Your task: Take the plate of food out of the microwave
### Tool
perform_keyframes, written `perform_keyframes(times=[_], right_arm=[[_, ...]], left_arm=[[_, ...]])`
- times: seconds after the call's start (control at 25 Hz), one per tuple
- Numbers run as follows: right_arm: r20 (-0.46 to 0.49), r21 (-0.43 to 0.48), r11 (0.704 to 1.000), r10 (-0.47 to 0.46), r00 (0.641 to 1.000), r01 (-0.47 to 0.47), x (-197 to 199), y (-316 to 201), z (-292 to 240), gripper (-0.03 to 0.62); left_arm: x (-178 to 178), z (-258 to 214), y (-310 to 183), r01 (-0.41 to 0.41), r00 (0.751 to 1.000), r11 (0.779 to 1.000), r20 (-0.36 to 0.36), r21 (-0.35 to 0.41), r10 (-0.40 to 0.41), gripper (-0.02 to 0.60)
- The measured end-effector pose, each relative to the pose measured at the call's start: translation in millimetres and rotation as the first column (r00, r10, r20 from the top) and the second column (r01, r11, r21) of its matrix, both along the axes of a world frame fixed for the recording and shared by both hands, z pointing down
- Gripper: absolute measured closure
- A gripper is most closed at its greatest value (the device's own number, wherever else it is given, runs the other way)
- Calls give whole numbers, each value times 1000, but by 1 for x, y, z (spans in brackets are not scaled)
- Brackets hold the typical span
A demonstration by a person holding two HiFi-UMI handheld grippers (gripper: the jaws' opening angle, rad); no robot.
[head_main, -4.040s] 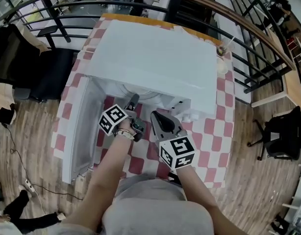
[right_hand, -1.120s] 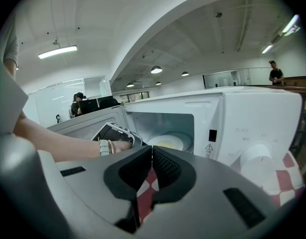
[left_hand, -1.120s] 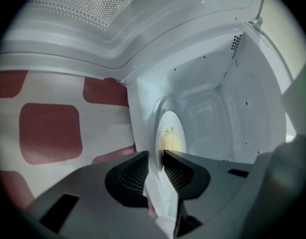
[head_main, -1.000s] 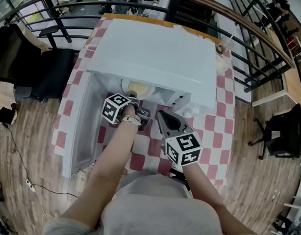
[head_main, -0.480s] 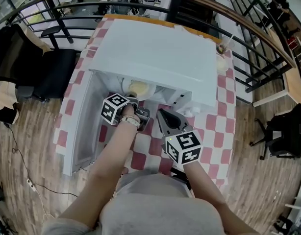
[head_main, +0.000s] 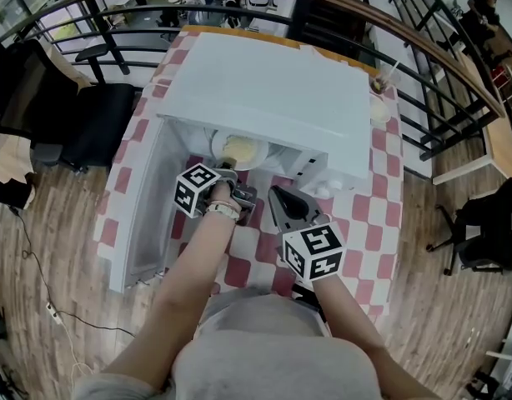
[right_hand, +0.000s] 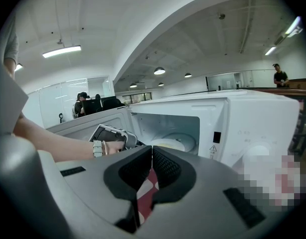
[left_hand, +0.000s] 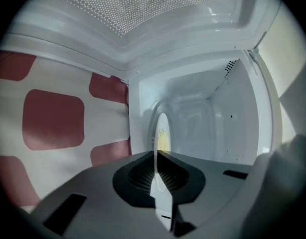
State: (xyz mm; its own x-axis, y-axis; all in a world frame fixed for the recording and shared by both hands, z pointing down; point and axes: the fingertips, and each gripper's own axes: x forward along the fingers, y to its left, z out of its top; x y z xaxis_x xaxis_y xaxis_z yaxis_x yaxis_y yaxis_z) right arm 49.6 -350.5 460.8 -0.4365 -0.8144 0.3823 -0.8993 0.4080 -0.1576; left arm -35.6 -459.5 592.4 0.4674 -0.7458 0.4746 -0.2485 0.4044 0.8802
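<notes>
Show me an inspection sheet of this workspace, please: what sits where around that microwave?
Surface: red-and-white checked tablecloth, carrying a white microwave with its door swung open.
Job's things: round white plate of yellow food, inside the microwave near its opening.
Clutter: cup with a straw at the tablecloth's far right corner.
Grippers: left gripper has just closed its jaws on the plate's rim; right gripper shut, empty, over the tablecloth.
Cables: thin dark cable on the wooden floor, left.
Surroundings: dark curved railing, black chair.

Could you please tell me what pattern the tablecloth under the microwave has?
The tablecloth has red-and-white checks, clearest in the head view.
</notes>
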Motion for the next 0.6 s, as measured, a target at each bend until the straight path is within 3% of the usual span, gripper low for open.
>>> perform_keyframes(times=[0.6], right_arm=[[11,32,999,-9,1000,9,-8,12,-7,566]], left_arm=[[-8,-10,18,16,999,999,-37,46,-14,572]])
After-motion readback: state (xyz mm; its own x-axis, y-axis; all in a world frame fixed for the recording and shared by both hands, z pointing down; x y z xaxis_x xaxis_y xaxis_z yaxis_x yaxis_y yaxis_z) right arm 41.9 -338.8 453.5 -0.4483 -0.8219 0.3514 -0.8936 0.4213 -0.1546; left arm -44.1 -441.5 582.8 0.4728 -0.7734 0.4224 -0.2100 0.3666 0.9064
